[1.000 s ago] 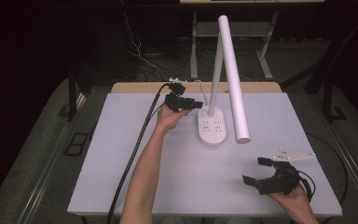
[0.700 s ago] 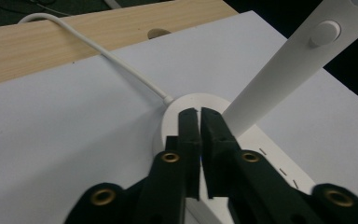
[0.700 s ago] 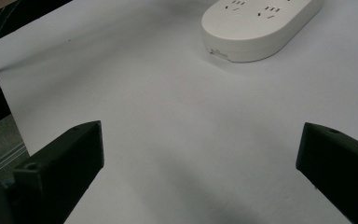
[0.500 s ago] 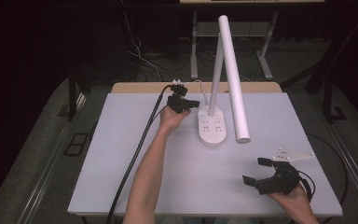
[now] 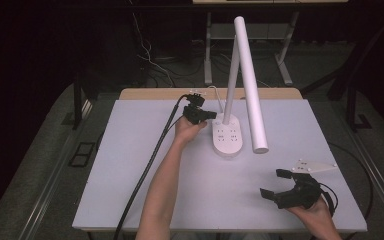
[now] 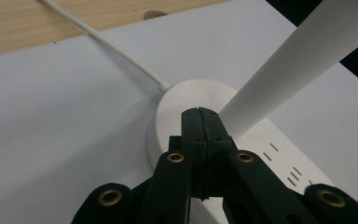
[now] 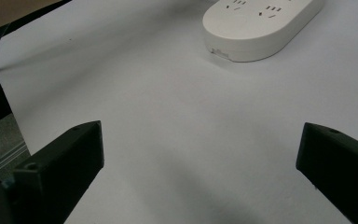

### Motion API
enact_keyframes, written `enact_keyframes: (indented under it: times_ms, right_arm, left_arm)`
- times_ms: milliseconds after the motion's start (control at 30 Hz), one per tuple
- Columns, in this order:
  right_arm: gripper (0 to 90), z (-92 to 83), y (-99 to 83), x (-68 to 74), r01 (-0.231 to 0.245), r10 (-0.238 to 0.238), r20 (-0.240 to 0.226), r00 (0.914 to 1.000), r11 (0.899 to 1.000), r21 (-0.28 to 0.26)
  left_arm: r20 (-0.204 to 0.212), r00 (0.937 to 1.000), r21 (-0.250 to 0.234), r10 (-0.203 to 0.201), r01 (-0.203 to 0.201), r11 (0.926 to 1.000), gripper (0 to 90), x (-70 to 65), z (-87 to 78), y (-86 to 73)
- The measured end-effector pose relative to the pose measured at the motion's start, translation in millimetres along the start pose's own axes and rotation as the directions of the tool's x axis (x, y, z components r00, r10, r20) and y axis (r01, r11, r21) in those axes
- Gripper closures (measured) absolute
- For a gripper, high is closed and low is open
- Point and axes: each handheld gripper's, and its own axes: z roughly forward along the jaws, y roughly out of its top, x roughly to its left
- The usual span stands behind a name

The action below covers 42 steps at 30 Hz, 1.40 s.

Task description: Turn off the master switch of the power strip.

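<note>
A white desk lamp stands at the back middle of the table. Its oval base (image 5: 227,135) carries socket slots, and a slanted stem (image 5: 231,75) holds a long tube head (image 5: 251,85). My left gripper (image 5: 211,115) is shut with nothing in it, its tips over the rear of the base (image 6: 186,100) beside the stem (image 6: 298,60). A white cord (image 6: 102,42) leaves the base toward the table's back edge. My right gripper (image 5: 275,184) stands open low over the front right of the table, and in its own view the base (image 7: 261,28) lies ahead.
The white table top (image 5: 130,165) has a wooden strip (image 5: 150,93) along its back edge. A black cable (image 5: 147,170) trails from the left gripper along the forearm to the front edge. Beyond the table are dark floor, cables and desk legs.
My left gripper has shifted slightly right and nearer to the lamp base. The right gripper has barely moved.
</note>
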Motion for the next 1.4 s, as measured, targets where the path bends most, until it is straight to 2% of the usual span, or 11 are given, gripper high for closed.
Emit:
enact_keyframes:
  times_ms: [333, 367, 600, 733, 767, 1000, 1100, 1133, 1200, 1367, 1400]
  right_arm:
    - [0.2, -0.1, 0.0, -0.3, -0.003, 0.003, -0.001, 1.0000, 1.000, -0.001]
    - [0.2, 0.0, 0.0, -0.4, -0.003, 0.003, -0.001, 1.0000, 1.000, -0.001]
    - [0.2, 0.5, 0.0, -0.5, 0.002, -0.002, -0.003, 1.0000, 1.000, 0.001]
    - [0.2, 1.0, -0.1, -0.2, 0.005, -0.005, 0.000, 1.0000, 1.000, 0.003]
    - [0.2, 1.1, -0.1, -0.2, 0.007, -0.007, 0.001, 1.0000, 1.000, 0.004]
    - [0.3, 0.5, 0.0, -1.4, -0.002, 0.002, 0.006, 1.0000, 1.000, 0.005]
    - [0.2, 1.1, -0.1, -1.0, 0.004, -0.004, 0.008, 1.0000, 1.000, 0.008]
    - [0.2, 1.1, -0.2, -0.8, 0.006, -0.006, 0.009, 0.9999, 1.000, 0.006]
    - [0.2, 0.7, -0.2, -0.5, 0.006, -0.006, 0.009, 0.9999, 1.000, 0.004]
    - [0.2, -0.7, -0.3, -1.4, 0.004, -0.004, 0.013, 0.9999, 1.000, 0.001]
    - [0.2, -0.8, -0.4, -1.6, 0.003, -0.003, 0.013, 0.9999, 1.000, 0.000]
  left_arm:
    - [0.006, 0.9997, 0.011, -0.024, 0.024, 0.9996, 90.0, -2.8, 10.6, -5.5]
    - [0.007, 1.0000, 0.025, -0.007, 0.007, 0.9997, 90.0, -1.6, 10.3, -5.7]
    - [0.001, 1.0000, 0.035, 0.004, -0.004, 0.9994, 90.0, -3.2, 13.7, -7.2]
    - [0.010, 0.9999, 0.037, -0.008, 0.007, 0.9993, 90.0, -2.9, 14.6, -7.2]
    - [0.011, 0.9995, 0.033, -0.028, 0.028, 0.9991, 90.0, -3.3, 15.2, -7.0]
    - [0.014, 0.9986, 0.081, -0.052, 0.050, 0.9955, 90.0, -1.6, 15.4, -4.0]
    - [-0.023, 0.9991, 0.097, -0.035, 0.037, 0.9946, 90.0, -7.8, 16.4, -1.2]
    - [-0.018, 0.9996, 0.114, -0.021, 0.023, 0.9932, 90.0, -7.8, 16.3, -0.3]
    - [0.000, 0.9986, 0.123, -0.052, 0.052, 0.9911, 90.0, -7.2, 16.5, -0.1]
    - [0.001, 0.9978, 0.131, -0.067, 0.066, 0.9891, 90.0, -6.1, 16.4, 0.5]
    - [0.001, 0.9986, 0.148, -0.052, 0.052, 0.9876, 90.0, -5.3, 15.7, 1.2]
